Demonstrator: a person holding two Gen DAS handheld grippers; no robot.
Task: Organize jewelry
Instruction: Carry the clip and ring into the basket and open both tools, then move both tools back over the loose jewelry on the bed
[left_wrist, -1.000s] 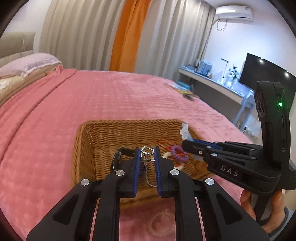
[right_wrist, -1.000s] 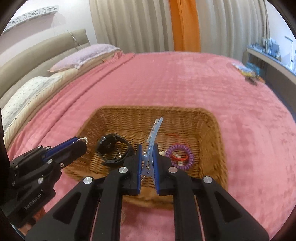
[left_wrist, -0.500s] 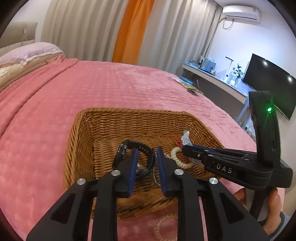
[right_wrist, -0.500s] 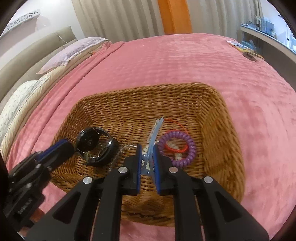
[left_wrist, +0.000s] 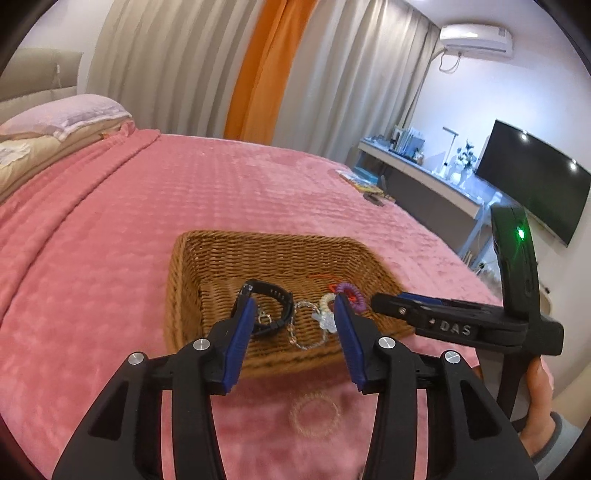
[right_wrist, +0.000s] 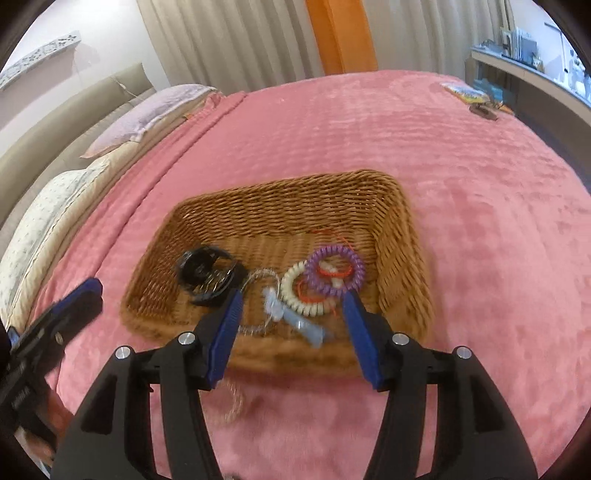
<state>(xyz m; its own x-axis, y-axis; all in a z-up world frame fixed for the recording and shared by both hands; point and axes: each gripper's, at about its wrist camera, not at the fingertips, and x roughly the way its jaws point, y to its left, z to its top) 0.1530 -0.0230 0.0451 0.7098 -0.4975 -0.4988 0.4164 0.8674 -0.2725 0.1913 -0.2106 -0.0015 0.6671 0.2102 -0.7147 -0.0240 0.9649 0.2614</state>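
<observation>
A wicker basket (left_wrist: 207, 266) (right_wrist: 391, 206) sits on the pink bed. In it lie a black watch (left_wrist: 275, 295) (right_wrist: 207, 267), a silver chain (left_wrist: 299, 339) (right_wrist: 258, 275), a cream coil bracelet (right_wrist: 295, 295), a purple coil band (left_wrist: 351, 291) (right_wrist: 334, 271) and a pale blue hair clip (right_wrist: 295, 319). My left gripper (left_wrist: 295, 310) is open and empty, just before the basket's near rim. My right gripper (right_wrist: 293, 299) is open and empty over the near rim; it also shows in the left wrist view (left_wrist: 391, 304).
A clear bead ring (left_wrist: 314, 411) (right_wrist: 232, 400) lies on the pink blanket in front of the basket. Pillows (right_wrist: 147, 114) lie at the bed's head. Small items (right_wrist: 476, 99) lie at the far right bed edge. A desk and TV (left_wrist: 532, 181) stand beyond.
Both grippers have opened and drawn back from the basket. The left let go of the silver chain, the right let go of the blue hair clip; both now lie in the basket.
</observation>
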